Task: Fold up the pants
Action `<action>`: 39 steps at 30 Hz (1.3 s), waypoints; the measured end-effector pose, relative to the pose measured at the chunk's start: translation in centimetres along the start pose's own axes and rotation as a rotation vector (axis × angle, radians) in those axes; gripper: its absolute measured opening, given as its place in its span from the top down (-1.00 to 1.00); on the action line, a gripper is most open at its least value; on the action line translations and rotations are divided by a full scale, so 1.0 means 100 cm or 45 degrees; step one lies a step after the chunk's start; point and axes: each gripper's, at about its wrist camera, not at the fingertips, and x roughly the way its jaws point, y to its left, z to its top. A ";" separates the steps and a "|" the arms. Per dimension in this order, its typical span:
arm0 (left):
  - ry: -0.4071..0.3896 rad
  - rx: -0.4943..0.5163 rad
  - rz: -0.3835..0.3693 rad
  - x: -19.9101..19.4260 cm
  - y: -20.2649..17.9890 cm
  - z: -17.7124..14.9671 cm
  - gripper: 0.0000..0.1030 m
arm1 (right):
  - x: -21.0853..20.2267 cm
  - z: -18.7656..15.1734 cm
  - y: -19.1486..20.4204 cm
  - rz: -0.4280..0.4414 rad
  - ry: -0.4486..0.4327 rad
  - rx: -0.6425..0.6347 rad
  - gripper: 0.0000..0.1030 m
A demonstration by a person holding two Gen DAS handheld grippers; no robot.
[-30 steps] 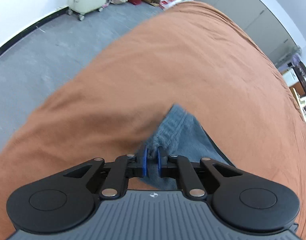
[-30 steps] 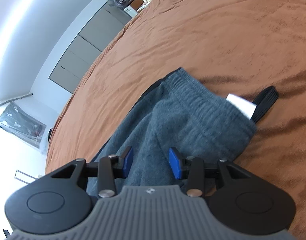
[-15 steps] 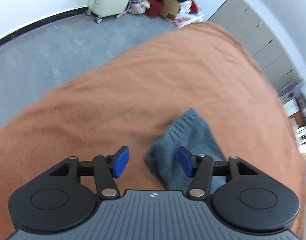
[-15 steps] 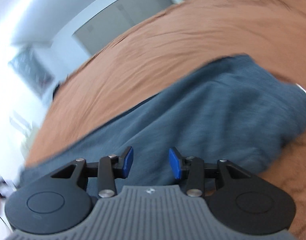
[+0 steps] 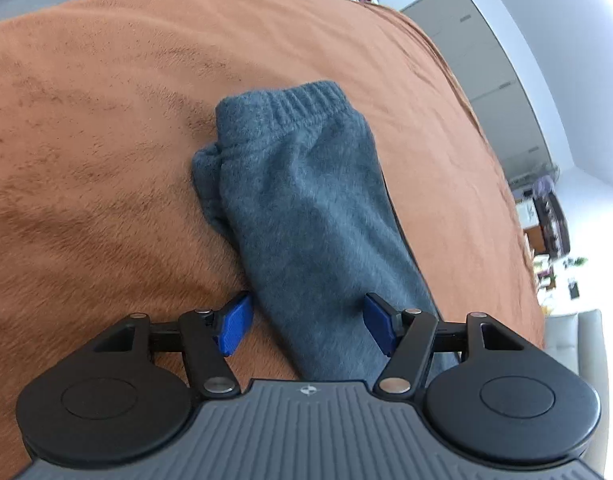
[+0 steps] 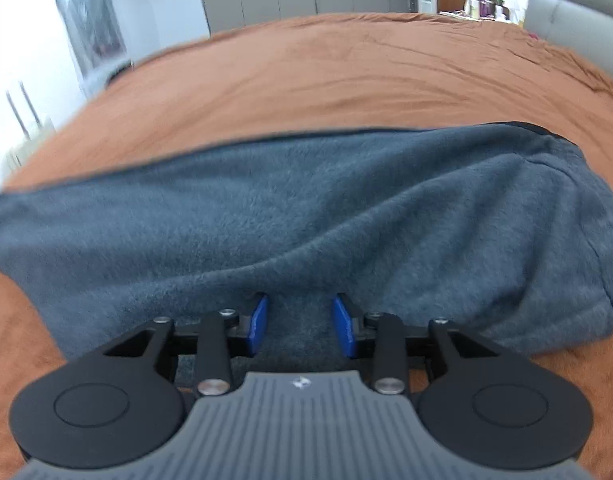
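Lying folded on orange bedspread — grey pants, untouched

Two wrist views angled down, close, sharing pants

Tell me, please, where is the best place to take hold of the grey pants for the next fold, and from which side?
Probably the ribbed cuff end of the grey pants, approached from above along the leg. It is a bunched, free edge lying flat on the orange blanket, so a pinch there should lift both layers together.
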 end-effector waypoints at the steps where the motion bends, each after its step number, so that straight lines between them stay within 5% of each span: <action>1: -0.011 -0.013 -0.003 -0.002 -0.001 0.001 -0.43 | -0.010 0.001 -0.007 -0.010 -0.032 0.041 0.39; 4: -0.027 -0.056 -0.021 -0.004 0.000 0.004 -0.43 | -0.041 0.003 -0.038 -0.128 -0.146 0.208 0.16; 8: -0.043 -0.152 -0.071 -0.007 0.011 0.005 -0.39 | -0.055 -0.011 -0.126 -0.366 -0.185 0.746 0.08; 12: -0.063 -0.203 -0.096 -0.008 0.021 0.003 -0.33 | -0.042 -0.034 -0.191 -0.217 -0.276 1.177 0.07; 14: -0.074 -0.246 -0.104 -0.008 0.025 0.003 0.00 | -0.028 -0.040 -0.209 -0.142 -0.298 1.307 0.08; 15: -0.078 -0.266 -0.104 -0.009 0.028 0.003 0.20 | -0.024 -0.046 -0.216 -0.095 -0.314 1.378 0.30; 16: -0.078 -0.278 -0.102 -0.009 0.029 0.003 0.80 | -0.021 -0.050 -0.221 -0.050 -0.330 1.430 0.45; 18: -0.073 -0.247 -0.071 -0.012 0.026 0.005 0.87 | -0.020 -0.052 -0.228 -0.034 -0.316 1.454 0.68; 23: -0.147 -0.170 -0.149 -0.035 0.011 0.015 0.87 | -0.041 -0.039 -0.227 0.056 -0.403 1.385 0.75; 27: -0.035 -0.127 0.017 -0.016 0.017 0.019 0.82 | -0.031 -0.039 -0.224 -0.008 -0.351 1.348 0.70; 32: -0.038 -0.121 -0.052 -0.016 0.036 0.019 0.27 | -0.027 -0.035 -0.219 -0.072 -0.289 1.228 0.37; 39: -0.101 -0.273 -0.184 -0.023 0.064 0.025 0.10 | -0.076 -0.023 -0.192 -0.223 -0.390 1.022 0.36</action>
